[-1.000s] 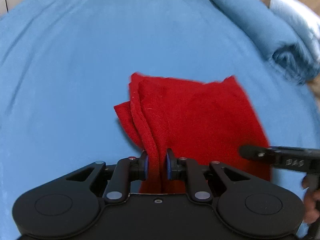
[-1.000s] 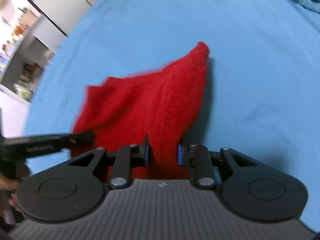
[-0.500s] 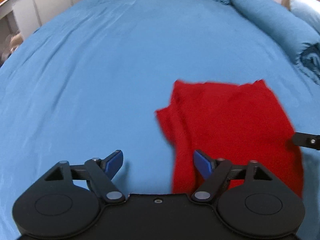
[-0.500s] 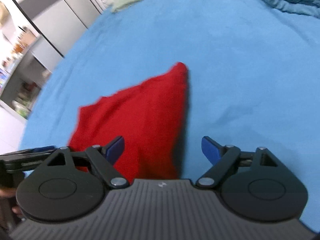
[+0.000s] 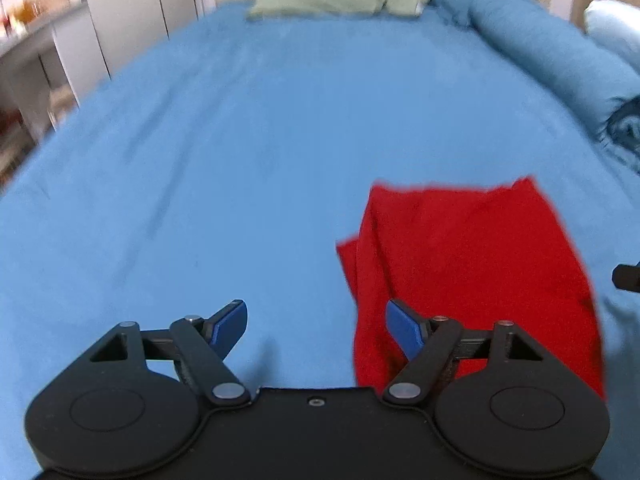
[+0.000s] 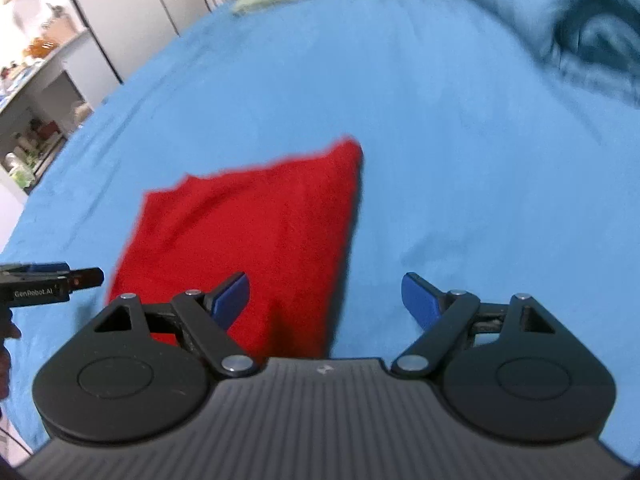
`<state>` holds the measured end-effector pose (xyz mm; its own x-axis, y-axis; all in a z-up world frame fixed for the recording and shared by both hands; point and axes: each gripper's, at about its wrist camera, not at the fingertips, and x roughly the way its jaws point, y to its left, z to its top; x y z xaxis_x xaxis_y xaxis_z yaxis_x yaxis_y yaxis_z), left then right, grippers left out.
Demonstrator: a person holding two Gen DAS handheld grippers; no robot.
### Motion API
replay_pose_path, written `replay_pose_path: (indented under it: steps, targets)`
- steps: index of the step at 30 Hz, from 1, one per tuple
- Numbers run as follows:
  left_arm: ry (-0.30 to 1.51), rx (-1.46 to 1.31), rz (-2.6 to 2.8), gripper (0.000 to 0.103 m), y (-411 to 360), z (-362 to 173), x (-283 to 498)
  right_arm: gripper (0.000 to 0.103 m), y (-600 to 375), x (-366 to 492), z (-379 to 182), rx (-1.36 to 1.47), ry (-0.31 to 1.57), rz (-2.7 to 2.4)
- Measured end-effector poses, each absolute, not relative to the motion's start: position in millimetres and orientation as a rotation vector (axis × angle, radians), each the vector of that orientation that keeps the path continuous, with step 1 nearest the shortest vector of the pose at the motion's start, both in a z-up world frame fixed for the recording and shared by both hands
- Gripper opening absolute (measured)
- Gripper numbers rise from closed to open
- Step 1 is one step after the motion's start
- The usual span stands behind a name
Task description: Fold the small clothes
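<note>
A folded red cloth (image 5: 472, 264) lies flat on the blue bedsheet (image 5: 240, 160). My left gripper (image 5: 316, 326) is open above the sheet, with the cloth's left edge behind its right finger. Nothing sits between its blue pads. In the right wrist view the same red cloth (image 6: 256, 232) lies ahead and to the left. My right gripper (image 6: 326, 296) is open wide over the cloth's near right edge, holding nothing. The left gripper's tip (image 6: 52, 282) shows at the left edge of that view; the right gripper's tip (image 5: 628, 276) shows at the right edge of the left wrist view.
A pale green cloth (image 5: 332, 0) lies at the far end of the bed. A rolled blue duvet (image 5: 560, 52) runs along the right side. Grey cabinets (image 6: 132, 12) and cluttered shelves (image 6: 36, 92) stand beyond the bed's left edge.
Both grippers were shut on the red cloth's near edge a second ago. They have opened, let it go, and pulled up and back; the cloth now lies flat.
</note>
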<state>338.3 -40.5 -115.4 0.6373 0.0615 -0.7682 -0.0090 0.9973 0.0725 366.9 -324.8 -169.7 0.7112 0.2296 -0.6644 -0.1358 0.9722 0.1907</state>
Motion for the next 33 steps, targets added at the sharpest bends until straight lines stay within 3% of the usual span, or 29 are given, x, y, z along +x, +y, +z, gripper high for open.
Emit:
replay_pose_path:
  steps: [1, 3, 5, 14, 23, 33]
  targets:
    - [0.856, 0.069, 0.042, 0.082, -43, -99, 329, 0.099, -325, 357, -155, 0.131, 0.744, 0.197]
    - [0.819, 0.062, 0.056, 0.096, -47, -61, 309, 0.101, -325, 334, -121, 0.137, 0.727, 0.183]
    - [0.796, 0.042, 0.071, 0.103, -50, -26, 291, 0.103, -322, 307, -87, 0.113, 0.717, 0.127]
    - [0.794, 0.124, 0.101, 0.103, -79, 89, 202, 0.103, -307, 195, 29, 0.046, 0.76, -0.058]
    - [0.852, 0.118, 0.036, 0.103, -87, 108, 132, 0.103, -298, 115, 55, 0.04, 0.856, -0.086]
    - [0.843, 0.132, 0.018, 0.103, -88, 115, 112, 0.103, -279, 82, 55, 0.028, 0.879, -0.097]
